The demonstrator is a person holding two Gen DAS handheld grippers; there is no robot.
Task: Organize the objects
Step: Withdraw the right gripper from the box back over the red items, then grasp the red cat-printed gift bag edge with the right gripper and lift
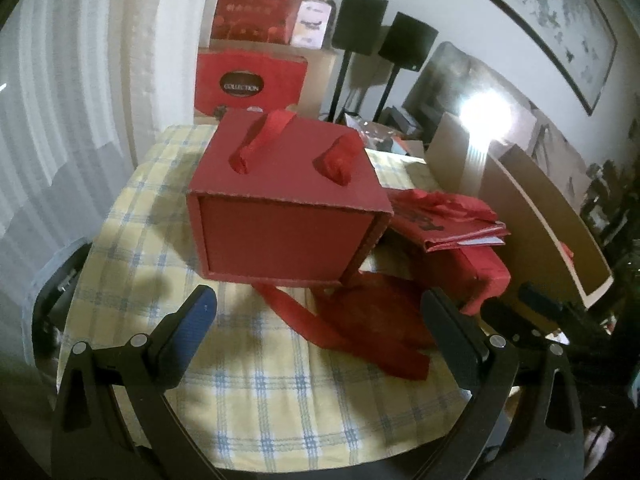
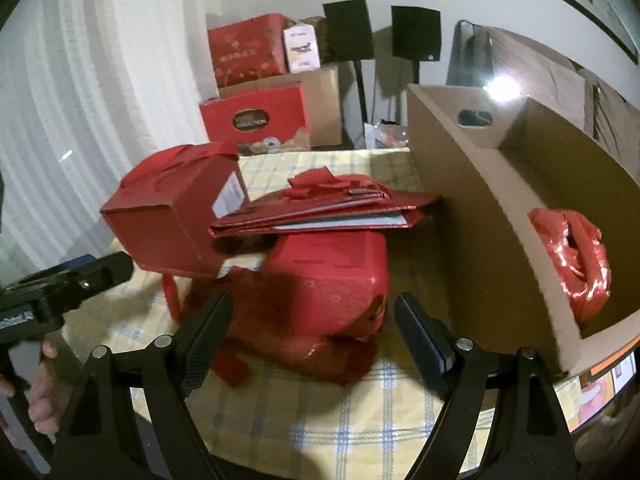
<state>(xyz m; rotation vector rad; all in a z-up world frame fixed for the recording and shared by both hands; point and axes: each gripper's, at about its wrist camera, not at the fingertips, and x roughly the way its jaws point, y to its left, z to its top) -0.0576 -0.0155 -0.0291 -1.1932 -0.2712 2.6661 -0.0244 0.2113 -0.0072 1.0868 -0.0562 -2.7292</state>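
Observation:
A red gift box with ribbon handles (image 1: 284, 196) stands on the checked tablecloth (image 1: 248, 396); it also shows in the right wrist view (image 2: 168, 216). Flat red folded bags (image 2: 320, 210) lie on a red wrapped package (image 2: 332, 280). A red cloth bag (image 1: 360, 324) lies in front. My left gripper (image 1: 320, 312) is open and empty, just short of the box. My right gripper (image 2: 314, 320) is open and empty, its fingers either side of the wrapped package. A brown cardboard box (image 2: 480, 208) at the right holds a red shiny bundle (image 2: 572, 256).
Stacked red gift boxes (image 1: 252, 76) and a cardboard carton (image 2: 320, 100) stand behind the table. Two black speakers on stands (image 1: 384, 32) are against the wall. A white curtain (image 1: 60, 120) hangs at the left. The left gripper shows in the right wrist view (image 2: 60, 284).

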